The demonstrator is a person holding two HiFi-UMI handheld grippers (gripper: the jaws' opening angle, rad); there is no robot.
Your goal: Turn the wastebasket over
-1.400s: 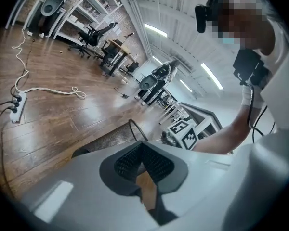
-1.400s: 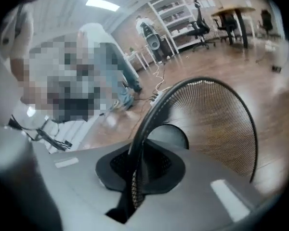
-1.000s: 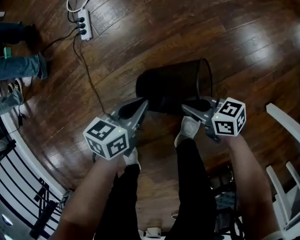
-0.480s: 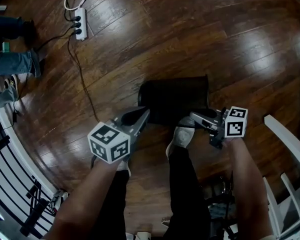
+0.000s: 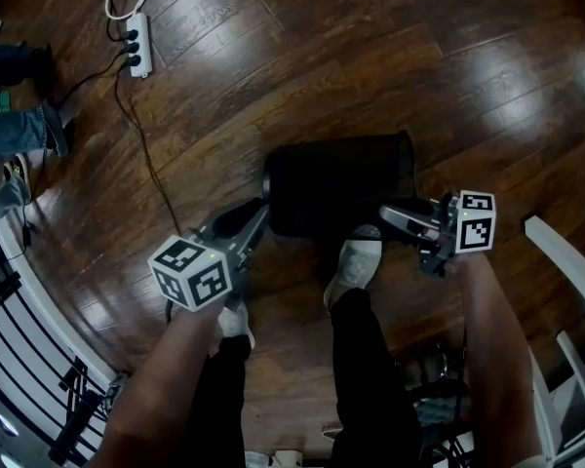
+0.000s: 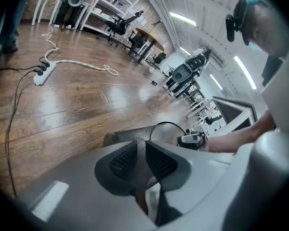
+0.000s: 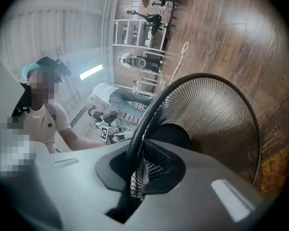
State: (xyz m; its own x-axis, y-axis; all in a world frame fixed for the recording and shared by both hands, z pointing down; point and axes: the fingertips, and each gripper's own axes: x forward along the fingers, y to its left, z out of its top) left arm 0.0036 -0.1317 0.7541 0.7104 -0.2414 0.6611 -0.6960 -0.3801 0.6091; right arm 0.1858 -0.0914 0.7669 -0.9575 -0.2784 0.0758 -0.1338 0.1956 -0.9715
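The black mesh wastebasket (image 5: pixel 336 183) lies on its side on the wood floor, open mouth to the right. My right gripper (image 5: pixel 388 213) is shut on its dark rim; in the right gripper view (image 7: pixel 137 162) the rim wire (image 7: pixel 149 109) runs straight between the jaws, with the mesh inside (image 7: pixel 212 114) beyond. My left gripper (image 5: pixel 258 213) is at the base end on the left. Its jaws are opening, and a strip of the basket's mesh edge (image 6: pixel 130 137) still sits between them in the left gripper view (image 6: pixel 140 150).
A white power strip (image 5: pixel 132 42) and its dark cable (image 5: pixel 141 135) lie at the upper left. My white shoe (image 5: pixel 356 261) stands just below the basket. A bystander's legs (image 5: pixel 10 130) are at the left edge, a white frame (image 5: pixel 565 261) at the right.
The basket has gone from tilted in the air to lying flat on its side on the floor. Both grippers sank with it, and the left jaws have parted slightly.
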